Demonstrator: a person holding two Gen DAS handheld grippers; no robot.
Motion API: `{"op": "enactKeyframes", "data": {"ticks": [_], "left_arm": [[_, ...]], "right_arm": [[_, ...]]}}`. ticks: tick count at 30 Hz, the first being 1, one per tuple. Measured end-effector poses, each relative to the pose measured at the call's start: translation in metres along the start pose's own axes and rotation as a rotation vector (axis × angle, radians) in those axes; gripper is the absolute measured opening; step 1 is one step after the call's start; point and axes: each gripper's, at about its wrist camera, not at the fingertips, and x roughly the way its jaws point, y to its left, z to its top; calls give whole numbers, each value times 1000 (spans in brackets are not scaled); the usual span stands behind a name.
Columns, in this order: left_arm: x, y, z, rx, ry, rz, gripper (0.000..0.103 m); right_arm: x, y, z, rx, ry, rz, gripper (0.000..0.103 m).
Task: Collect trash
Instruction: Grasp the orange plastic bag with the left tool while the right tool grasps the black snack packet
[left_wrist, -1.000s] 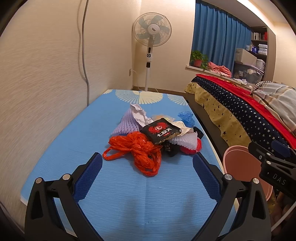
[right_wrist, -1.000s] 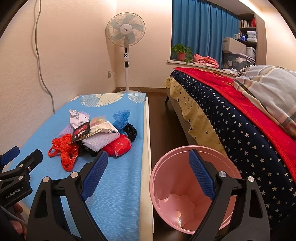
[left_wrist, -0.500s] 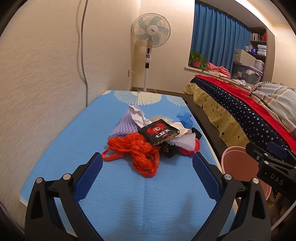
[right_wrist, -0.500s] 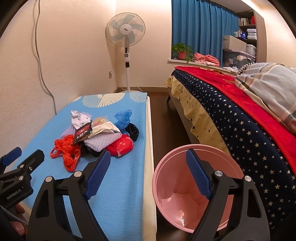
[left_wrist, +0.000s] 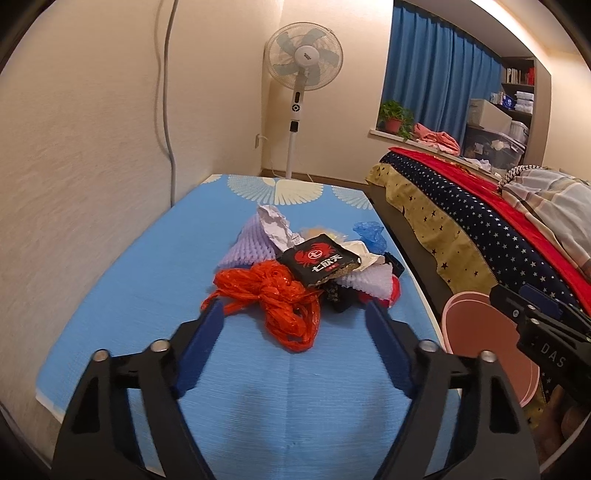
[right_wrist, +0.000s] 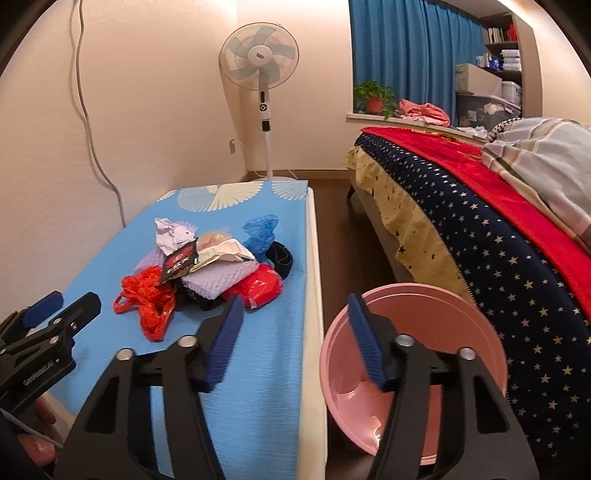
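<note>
We hold both hand-held grippers, left (left_wrist: 291, 317) and right (right_wrist: 295, 310), spread and empty. Trash pile (left_wrist: 306, 273) sits on the desk (left_wrist: 147, 288); tangled orange bag (left_wrist: 273, 295) may drag neighbours past the pink bin (right_wrist: 443, 310).

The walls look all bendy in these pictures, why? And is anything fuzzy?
Both wrist views use fisheye lenses, so the wall cable curves and the corners go black. Left view: the orange bag is sharp. Right view: the pink bin is clear, lit by warm light.
</note>
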Motion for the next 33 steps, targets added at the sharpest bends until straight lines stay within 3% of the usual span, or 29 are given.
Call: {"op": "enactKeyframes", "data": {"ticks": [2, 5, 15, 18, 22, 33], "left_arm": [[2, 2, 0, -4, 5, 8, 62], [6, 7, 0, -17, 14, 26, 59], [26, 27, 5, -68, 38, 72, 57], [35, 31, 6, -72, 48, 75, 51], [51, 31, 4, -75, 78, 62, 47], [89, 27, -8, -88, 165, 8, 47]], "right_arm": [[2, 0, 1, 14, -2, 27, 42], [9, 3, 2, 38, 8, 79, 32], [41, 18, 3, 97, 23, 201, 31], [53, 19, 5, 114, 36, 230, 31], [68, 20, 6, 130, 53, 259, 32], [105, 25, 2, 191, 119, 338, 36]]}}
